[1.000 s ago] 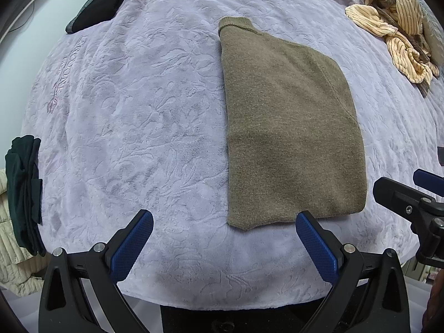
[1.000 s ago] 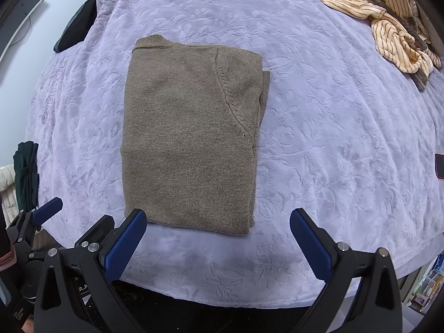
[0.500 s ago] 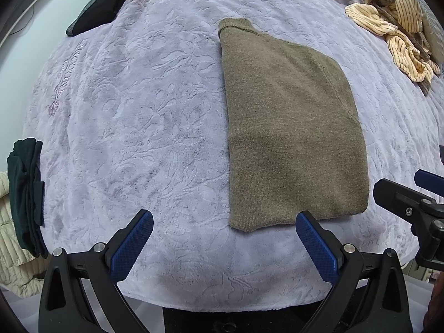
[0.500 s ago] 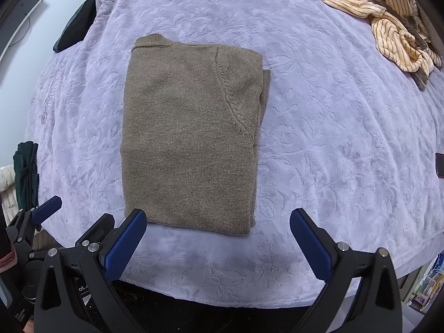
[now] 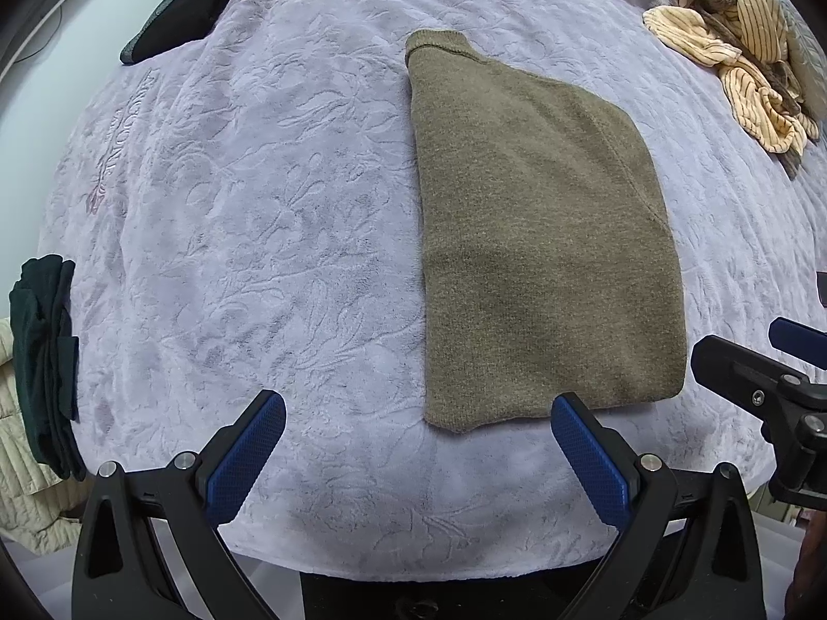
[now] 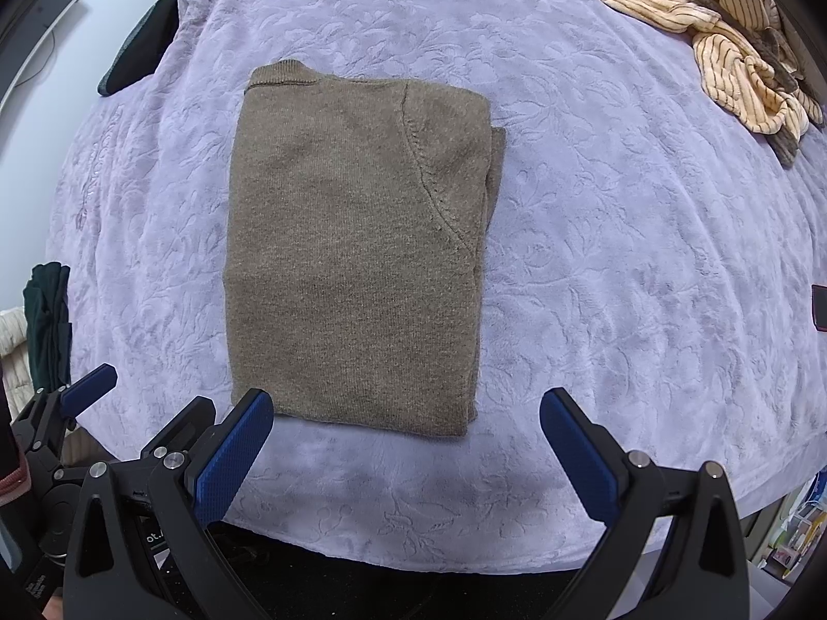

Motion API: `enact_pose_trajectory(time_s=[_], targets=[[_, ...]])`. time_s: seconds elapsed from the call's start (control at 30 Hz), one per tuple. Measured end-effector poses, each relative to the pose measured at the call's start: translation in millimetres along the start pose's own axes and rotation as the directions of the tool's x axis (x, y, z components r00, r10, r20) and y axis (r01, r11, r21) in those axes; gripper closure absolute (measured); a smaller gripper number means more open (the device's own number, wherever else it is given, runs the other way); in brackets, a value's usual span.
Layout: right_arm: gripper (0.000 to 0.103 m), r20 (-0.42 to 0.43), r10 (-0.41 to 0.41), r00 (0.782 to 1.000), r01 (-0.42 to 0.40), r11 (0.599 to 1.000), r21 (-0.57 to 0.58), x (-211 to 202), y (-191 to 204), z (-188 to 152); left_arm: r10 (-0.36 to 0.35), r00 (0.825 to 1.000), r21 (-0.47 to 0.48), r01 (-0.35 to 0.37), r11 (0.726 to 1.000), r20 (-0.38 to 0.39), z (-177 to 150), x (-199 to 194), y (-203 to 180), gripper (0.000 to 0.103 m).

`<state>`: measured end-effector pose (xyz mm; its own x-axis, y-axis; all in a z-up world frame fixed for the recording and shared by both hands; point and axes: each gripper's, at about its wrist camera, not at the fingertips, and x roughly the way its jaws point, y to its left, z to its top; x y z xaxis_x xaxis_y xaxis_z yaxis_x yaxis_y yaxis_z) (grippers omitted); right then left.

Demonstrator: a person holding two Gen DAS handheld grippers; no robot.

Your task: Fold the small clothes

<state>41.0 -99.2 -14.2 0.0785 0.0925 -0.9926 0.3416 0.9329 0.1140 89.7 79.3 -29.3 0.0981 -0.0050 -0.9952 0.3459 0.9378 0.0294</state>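
An olive-brown knit sweater [image 5: 542, 237] lies folded into a long rectangle on the lilac blanket [image 5: 248, 237], collar at the far end. It also shows in the right wrist view [image 6: 356, 258]. My left gripper [image 5: 418, 444] is open and empty, hovering just before the sweater's near hem, its right finger beside the hem. My right gripper [image 6: 406, 444] is open and empty, just before the same hem. The right gripper shows at the right edge of the left wrist view [image 5: 765, 377]. The left gripper shows at the left edge of the right wrist view [image 6: 77, 403].
A yellow striped garment [image 5: 739, 51] lies crumpled at the far right, also in the right wrist view [image 6: 723, 36]. Dark green clothes [image 5: 44, 361] hang at the blanket's left edge. A black item [image 5: 181, 10] lies at the far left. The blanket's near edge [image 5: 413, 563] drops off below the grippers.
Both grippers have crept slightly forward toward the sweater's near hem. The sweater has not moved and both grippers stay open.
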Motion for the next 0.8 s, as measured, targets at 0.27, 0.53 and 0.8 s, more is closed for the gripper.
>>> enact_pose_trajectory(time_s=[0.27,0.53,0.8], targets=[[0.000,-0.004,-0.001,1.000,0.001,1.000,0.001,2.1,2.1,-0.6,0.007,1.000,0.010,-0.007,1.000,0.001,1.1,1.3,-0.9,0.000],[0.000,-0.006,-0.002,1.000,0.002,1.000,-0.001,2.6,2.6,0.2,0.003,1.000,0.010,-0.003,1.000,-0.012,0.9,3.5,-0.2,0.000],[0.000,-0.007,-0.002,1.000,0.002,1.000,-0.002,2.9,3.2,0.5,-0.007,1.000,0.009,0.007,1.000,0.011,2.6,1.3,1.8,0.000]])
